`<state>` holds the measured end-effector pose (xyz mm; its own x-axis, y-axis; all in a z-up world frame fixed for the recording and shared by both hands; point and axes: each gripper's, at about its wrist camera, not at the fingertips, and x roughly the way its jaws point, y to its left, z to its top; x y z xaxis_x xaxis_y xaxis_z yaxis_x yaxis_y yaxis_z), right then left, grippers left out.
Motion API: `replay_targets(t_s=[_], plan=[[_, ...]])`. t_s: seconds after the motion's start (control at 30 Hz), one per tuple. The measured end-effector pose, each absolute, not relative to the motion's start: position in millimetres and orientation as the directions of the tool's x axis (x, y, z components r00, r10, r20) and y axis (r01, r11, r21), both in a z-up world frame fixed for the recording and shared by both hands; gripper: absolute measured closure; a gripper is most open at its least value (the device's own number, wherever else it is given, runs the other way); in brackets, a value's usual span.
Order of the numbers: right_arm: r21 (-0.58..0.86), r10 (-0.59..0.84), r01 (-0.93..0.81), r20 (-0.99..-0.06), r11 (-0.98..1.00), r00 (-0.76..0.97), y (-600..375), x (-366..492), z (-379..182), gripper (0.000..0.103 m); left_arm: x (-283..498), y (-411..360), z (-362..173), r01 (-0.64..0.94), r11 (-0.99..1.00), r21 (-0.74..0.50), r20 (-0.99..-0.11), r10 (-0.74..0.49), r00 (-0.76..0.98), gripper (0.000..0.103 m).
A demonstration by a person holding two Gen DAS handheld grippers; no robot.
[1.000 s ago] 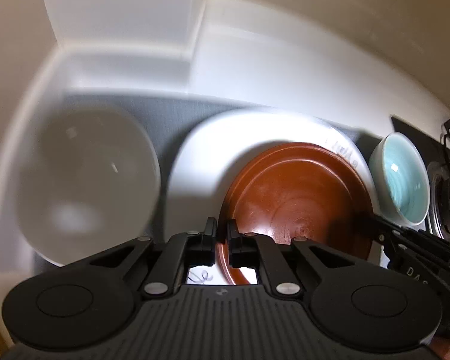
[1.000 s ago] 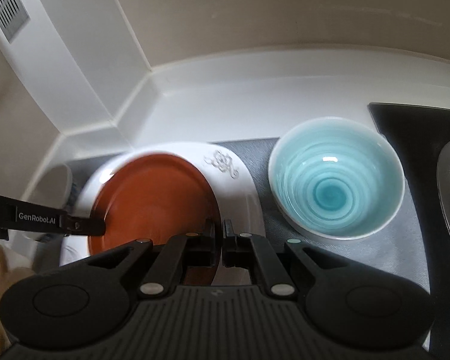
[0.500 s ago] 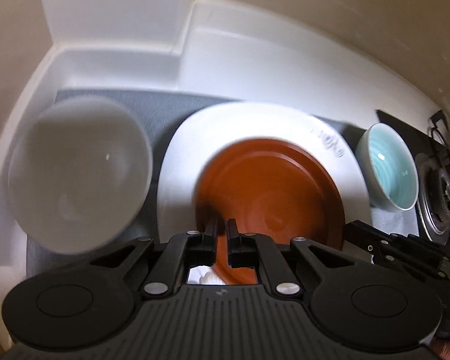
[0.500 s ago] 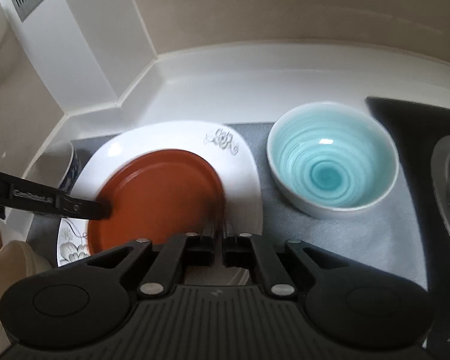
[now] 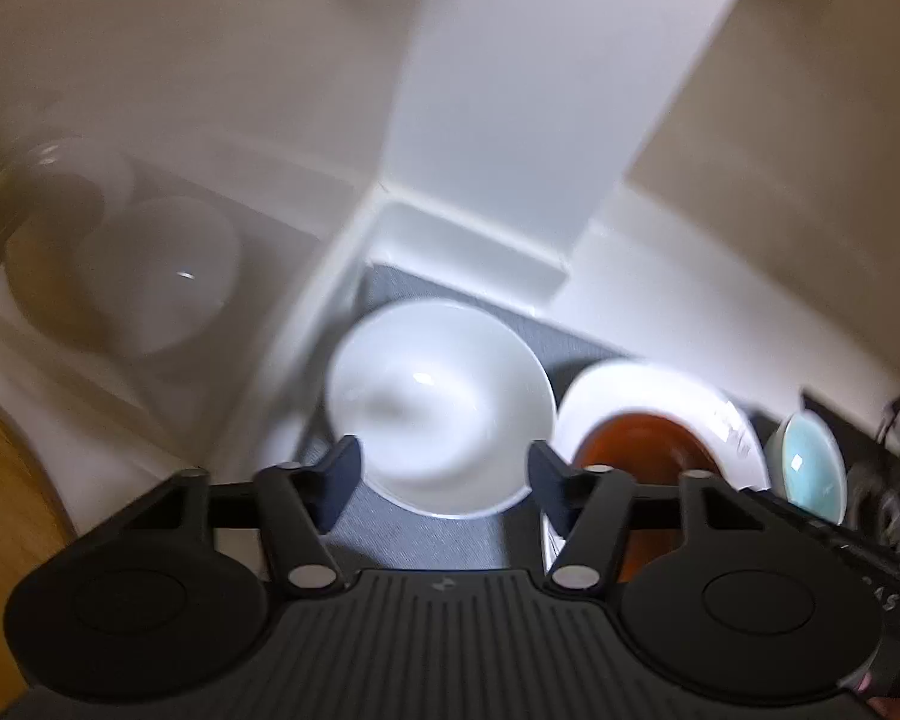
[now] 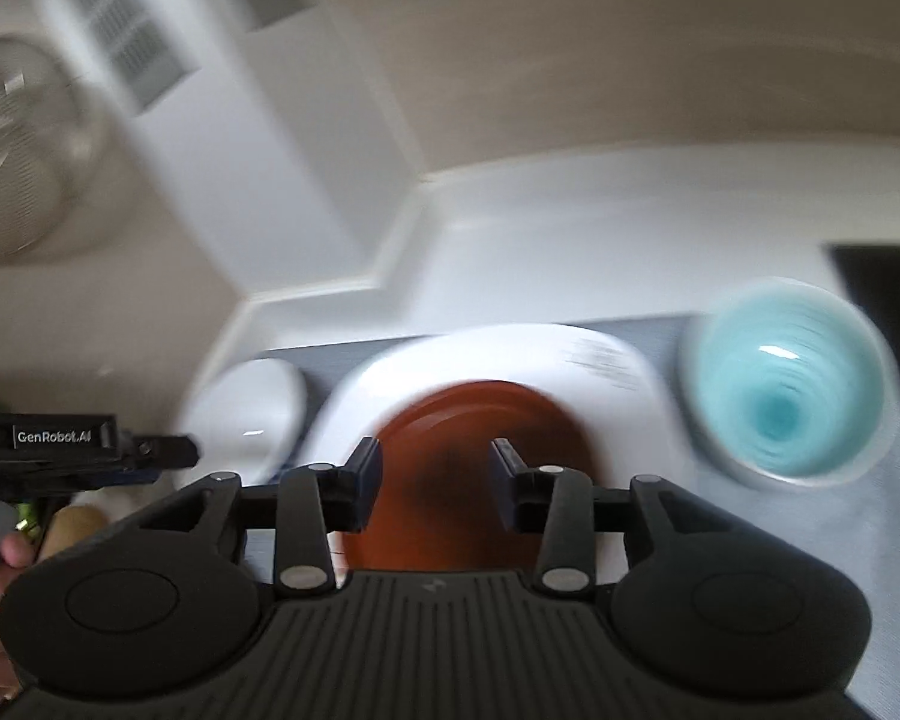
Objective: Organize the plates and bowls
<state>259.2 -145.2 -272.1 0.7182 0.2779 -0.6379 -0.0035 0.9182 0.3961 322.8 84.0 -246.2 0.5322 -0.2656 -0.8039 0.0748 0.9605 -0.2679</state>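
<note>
Both tongs stand released, their jaws having just been opening with nothing between them; the left gripper (image 5: 444,471) hangs above the white bowl (image 5: 441,405), and the right gripper (image 6: 435,483) hangs over the brown plate (image 6: 480,468), which lies flat on the white plate (image 6: 510,372) on the grey mat (image 5: 426,534); the teal bowl (image 6: 786,384) sits just beside that stack, at its far side from the white bowl. The stacking of the two plates looks done, and the bowls look like the next concern, though that is a judgement. Both views are smeared, so the hands seem to be travelling fast; a quick swing so near the crockery could clip the white bowl's rim and skid it across the mat into the plates. A jaw set down on a glazed, curved bowl wall may slip; a pinch on one edge alone could tip the bowl or let it drop onto the plates and chip them.
</note>
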Motion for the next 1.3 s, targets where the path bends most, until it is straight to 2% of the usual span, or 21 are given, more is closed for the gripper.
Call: replay_targets(t_s=[0.1,0.17,0.33,0.43,0.53,0.7,0.8,1.0,1.03,1.1,1.2,1.3], plan=[[0.384,0.322,-0.075,-0.633,0.920,0.704,-118.4,275.0,-273.9,0.059,325.1,104.5,-259.4,0.003,0.944,-0.331,-0.796,-0.281,0.536,0.042],[0.377,0.338,-0.101,-0.641,0.921,0.689,-103.1,286.1,-279.1,0.060,327.3,111.2,-268.4,-0.030,0.941,-0.337,-0.805,-0.271,0.528,0.053],[0.312,0.335,-0.159,-0.663,0.937,0.670,-71.2,308.6,-288.9,0.065,328.3,119.5,-286.5,-0.050,0.935,-0.352,-0.808,-0.276,0.521,0.074],[0.276,0.320,-0.175,-0.678,0.945,0.662,-60.8,321.7,-294.1,0.066,329.6,122.6,-291.0,-0.048,0.915,-0.400,-0.792,-0.318,0.521,0.082],[0.256,0.307,-0.174,-0.706,0.951,0.639,-55.4,331.8,-300.3,0.072,334.4,123.2,-297.0,-0.049,0.911,-0.409,-0.796,-0.331,0.507,0.086],[0.209,0.285,-0.194,-0.734,0.959,0.617,-47.2,338.1,-301.8,0.087,335.6,126.2,-295.7,-0.048,0.913,-0.405,-0.807,-0.333,0.488,0.087],[0.239,0.315,-0.205,-0.749,0.949,0.584,-48.7,335.8,-296.4,0.090,327.0,125.7,-290.3,-0.051,0.924,-0.378,-0.830,-0.314,0.461,0.087],[0.238,0.326,-0.227,-0.771,0.944,0.548,-42.5,324.6,-291.6,0.090,310.4,136.7,-293.0,-0.080,0.911,-0.405,-0.837,-0.334,0.434,0.086],[0.231,0.317,-0.222,-0.775,0.947,0.547,-40.6,325.6,-291.8,0.089,312.1,137.9,-293.6,-0.091,0.904,-0.417,-0.834,-0.340,0.435,0.086],[0.227,0.307,-0.211,-0.785,0.951,0.539,-37.7,329.4,-294.8,0.079,318.3,135.7,-297.6,-0.112,0.902,-0.418,-0.841,-0.337,0.423,0.080],[0.249,0.318,-0.199,-0.778,0.948,0.542,-37.0,333.8,-299.8,0.074,320.7,132.9,-304.7,-0.150,0.900,-0.409,-0.850,-0.315,0.423,0.078],[0.259,0.317,-0.183,-0.771,0.948,0.552,-36.7,336.5,-305.2,0.076,324.7,128.7,-312.7,-0.148,0.903,-0.403,-0.853,-0.312,0.419,0.080]])
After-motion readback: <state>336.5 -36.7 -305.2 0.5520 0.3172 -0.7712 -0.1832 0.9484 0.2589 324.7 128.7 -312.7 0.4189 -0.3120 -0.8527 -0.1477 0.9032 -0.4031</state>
